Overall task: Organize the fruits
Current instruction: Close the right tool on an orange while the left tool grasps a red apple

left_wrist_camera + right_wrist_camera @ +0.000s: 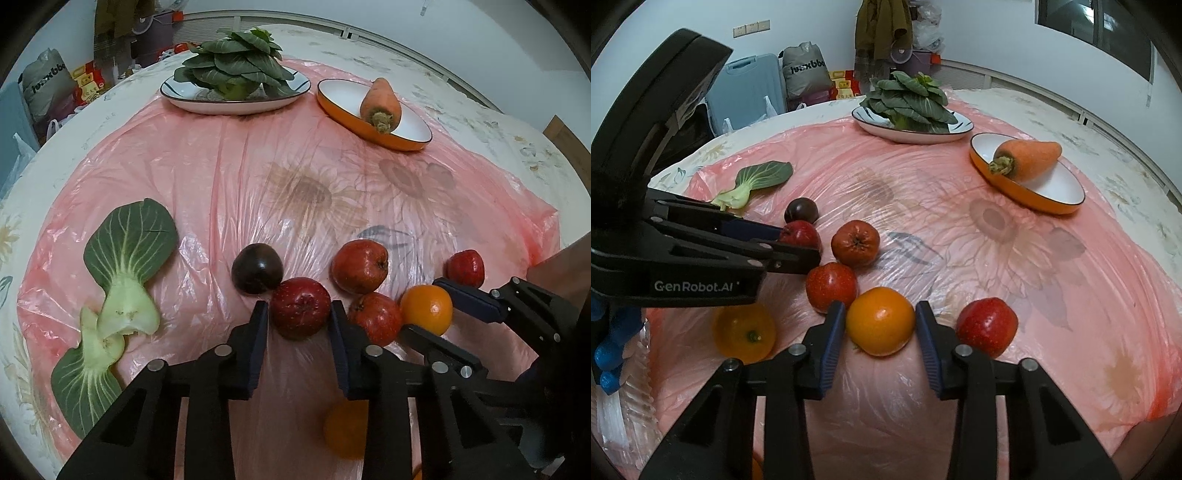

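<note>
Far left on the pink-covered counter (221,177) lies a loose bok choy leaf (125,254). Beside it sits a dark plum (256,267). The left hand-held gripper (299,314) is clenched on a red apple (301,308). Right of it, the right hand-held gripper (881,321) grasps an orange (881,321), another red apple (988,326) just beside it.

Domestic room in a home. Indicators: floral tablecloth (461,110) under pink plastic sheet (221,177), blue suitcase (753,88), stuffed bags (805,70), hanging clothing (882,33), wall sockets (751,28).
</note>
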The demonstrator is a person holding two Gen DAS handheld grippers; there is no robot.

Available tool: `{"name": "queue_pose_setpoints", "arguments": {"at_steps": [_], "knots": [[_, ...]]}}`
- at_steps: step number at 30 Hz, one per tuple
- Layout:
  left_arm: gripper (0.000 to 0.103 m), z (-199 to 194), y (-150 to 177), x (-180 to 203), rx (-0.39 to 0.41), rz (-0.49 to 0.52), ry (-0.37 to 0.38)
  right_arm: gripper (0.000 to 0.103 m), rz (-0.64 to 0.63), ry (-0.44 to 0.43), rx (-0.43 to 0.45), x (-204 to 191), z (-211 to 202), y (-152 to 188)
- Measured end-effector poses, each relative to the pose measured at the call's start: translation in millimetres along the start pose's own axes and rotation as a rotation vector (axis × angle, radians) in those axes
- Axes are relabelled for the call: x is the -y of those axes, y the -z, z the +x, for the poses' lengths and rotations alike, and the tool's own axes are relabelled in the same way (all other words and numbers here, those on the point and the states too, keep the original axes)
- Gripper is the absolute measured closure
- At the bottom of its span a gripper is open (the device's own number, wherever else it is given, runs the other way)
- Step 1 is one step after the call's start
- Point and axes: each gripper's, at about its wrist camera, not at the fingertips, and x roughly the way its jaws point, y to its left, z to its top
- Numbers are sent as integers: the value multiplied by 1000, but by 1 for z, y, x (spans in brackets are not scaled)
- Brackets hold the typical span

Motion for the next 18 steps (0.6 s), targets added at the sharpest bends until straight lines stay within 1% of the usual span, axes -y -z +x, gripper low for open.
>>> {"name": "queue_pose_setpoints", "arguments": {"at_steps": [5, 12, 18], "knots": [[77, -6, 2, -4, 7, -8, 22, 36, 11, 7, 14, 0, -7, -2], [77, -15, 3, -12, 8, -29, 84, 36, 40, 8, 29, 0, -22, -1], [77, -27, 2, -11, 23, -15, 94, 36, 65, 19, 23, -1, -33, 8]]}}
